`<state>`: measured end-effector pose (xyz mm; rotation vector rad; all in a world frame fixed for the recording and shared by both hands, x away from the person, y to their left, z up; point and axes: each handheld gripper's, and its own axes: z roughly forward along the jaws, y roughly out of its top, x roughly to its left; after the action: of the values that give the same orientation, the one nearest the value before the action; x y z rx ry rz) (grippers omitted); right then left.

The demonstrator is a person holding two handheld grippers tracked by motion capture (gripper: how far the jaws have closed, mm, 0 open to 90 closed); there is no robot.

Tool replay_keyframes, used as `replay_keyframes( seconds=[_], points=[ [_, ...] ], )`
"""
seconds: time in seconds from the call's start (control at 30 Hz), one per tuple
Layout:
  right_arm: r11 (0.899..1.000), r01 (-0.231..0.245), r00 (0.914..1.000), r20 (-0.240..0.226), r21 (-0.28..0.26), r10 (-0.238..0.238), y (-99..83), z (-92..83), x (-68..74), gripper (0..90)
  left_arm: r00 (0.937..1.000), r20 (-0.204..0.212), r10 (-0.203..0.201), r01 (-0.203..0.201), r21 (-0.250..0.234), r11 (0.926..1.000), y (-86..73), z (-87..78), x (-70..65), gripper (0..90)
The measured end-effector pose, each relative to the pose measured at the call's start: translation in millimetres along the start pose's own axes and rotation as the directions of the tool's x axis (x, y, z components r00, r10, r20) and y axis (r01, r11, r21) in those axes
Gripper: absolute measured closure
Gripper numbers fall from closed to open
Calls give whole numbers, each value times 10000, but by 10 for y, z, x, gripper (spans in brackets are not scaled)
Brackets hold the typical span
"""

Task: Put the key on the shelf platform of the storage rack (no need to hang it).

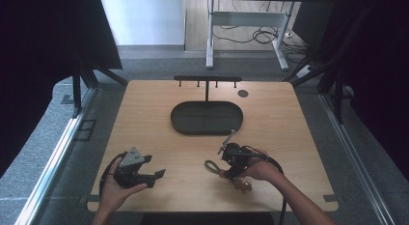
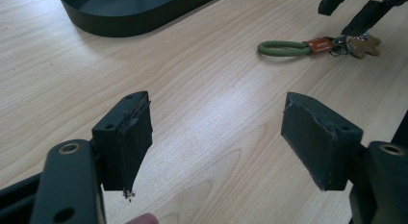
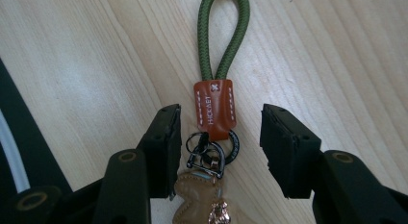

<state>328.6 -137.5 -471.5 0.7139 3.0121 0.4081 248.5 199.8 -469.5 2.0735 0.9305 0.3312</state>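
Observation:
A keychain lies on the wooden table: a green cord loop (image 3: pixel 224 36), an orange leather tab (image 3: pixel 214 108), black metal rings (image 3: pixel 211 152) and a tan leather charm (image 3: pixel 199 200). My right gripper (image 3: pixel 219 137) is open and straddles the tab and rings, its jaws apart on either side without touching them. In the high view the right gripper (image 1: pixel 230 168) sits over the keychain (image 1: pixel 211 165). My left gripper (image 1: pixel 155 175) is open at the front left, empty. From the left gripper view (image 2: pixel 216 137) the keychain (image 2: pixel 308 46) lies farther off.
A black oval tray (image 1: pixel 207 118) sits mid-table, with a black hook rack (image 1: pixel 207 80) standing behind it. A small dark disc (image 1: pixel 243 93) is at the back right of the table. The tray's rim (image 2: pixel 134 17) appears in the left gripper view.

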Motion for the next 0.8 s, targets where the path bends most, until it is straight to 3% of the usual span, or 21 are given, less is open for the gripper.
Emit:
replay_keyframes(
  seconds=[0.37,0.8],
  points=[
    [9986,251,9997,-11,471,-251,80,157,18,518,10000,-11,1,-1,-14,10000,0,-9,2,266],
    [9973,187,9998,44,716,-190,87,278,2,561,10000,-42,-11,11,-42,10000,-3,-19,10,266]
  ],
)
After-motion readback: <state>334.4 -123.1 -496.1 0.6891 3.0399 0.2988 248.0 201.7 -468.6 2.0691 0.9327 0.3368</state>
